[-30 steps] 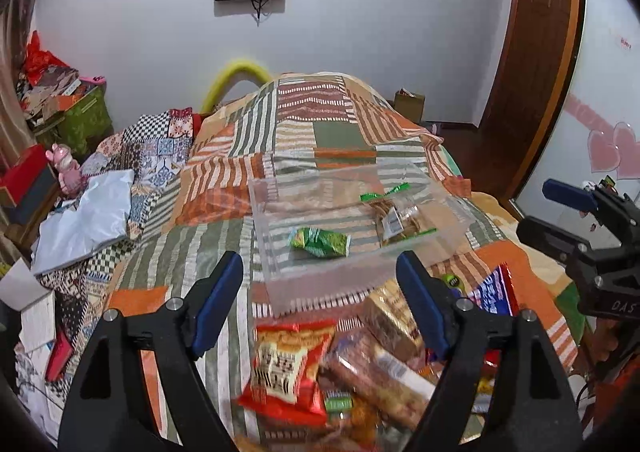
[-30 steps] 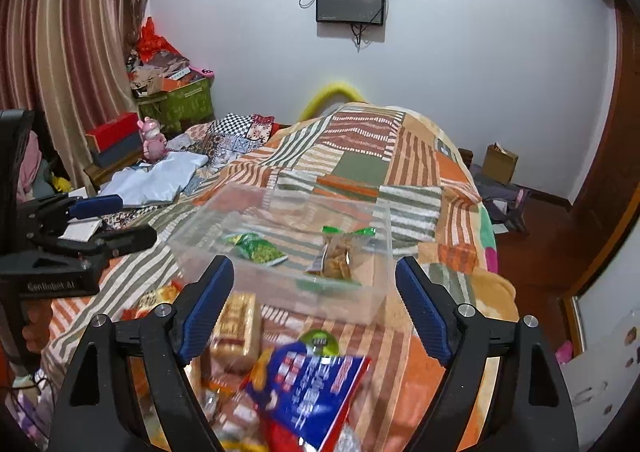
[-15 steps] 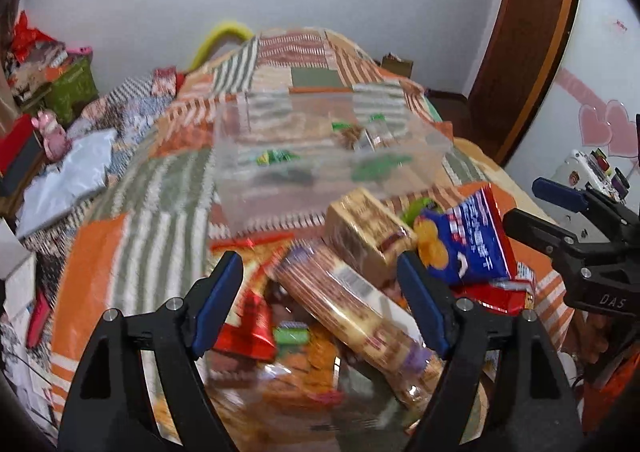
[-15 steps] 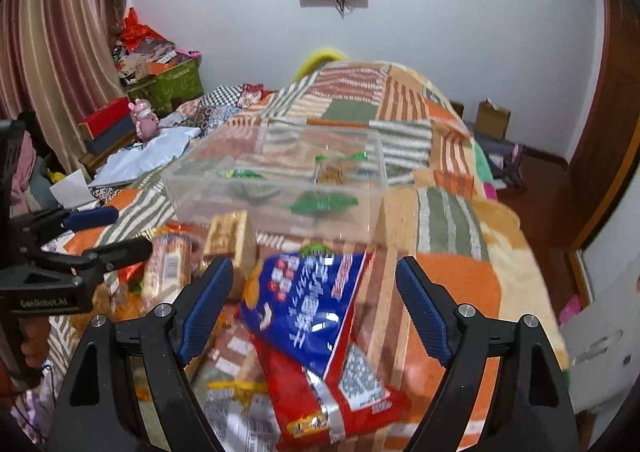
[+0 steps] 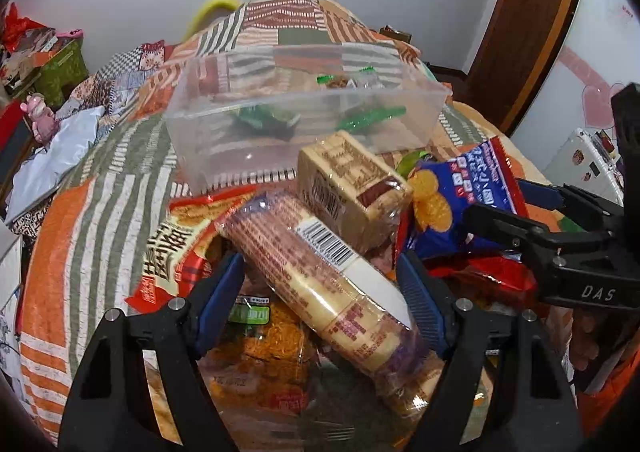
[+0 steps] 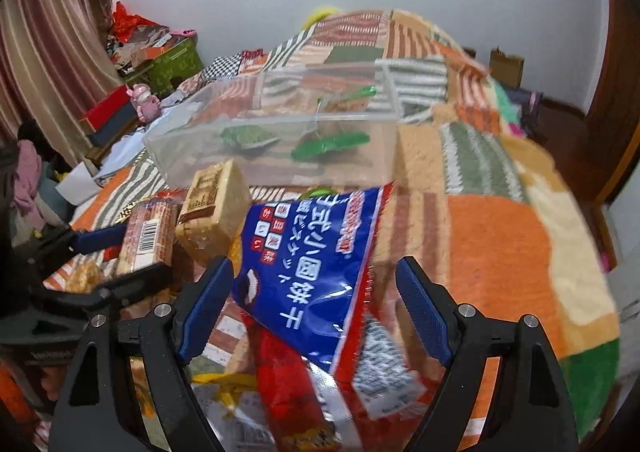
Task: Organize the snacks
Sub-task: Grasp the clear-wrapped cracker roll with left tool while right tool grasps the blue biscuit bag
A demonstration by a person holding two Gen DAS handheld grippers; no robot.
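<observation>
While its jaws are standing spread around a long biscuit sleeve (image 5: pixel 320 272), the left tool (image 5: pixel 320 292) is gripping nothing; the right tool (image 6: pixel 316 304), equally spread, is straddling a blue biscuit bag (image 6: pixel 316 252). Just beyond them, a tan cracker pack (image 5: pixel 352 188) is leaning in the snack pile on the bed (image 6: pixel 500 236). Farther out, the clear plastic bin (image 5: pixel 304 132) is holding only about 3 small green-wrapped packets, so by my judgement most sorting is remaining.
</observation>
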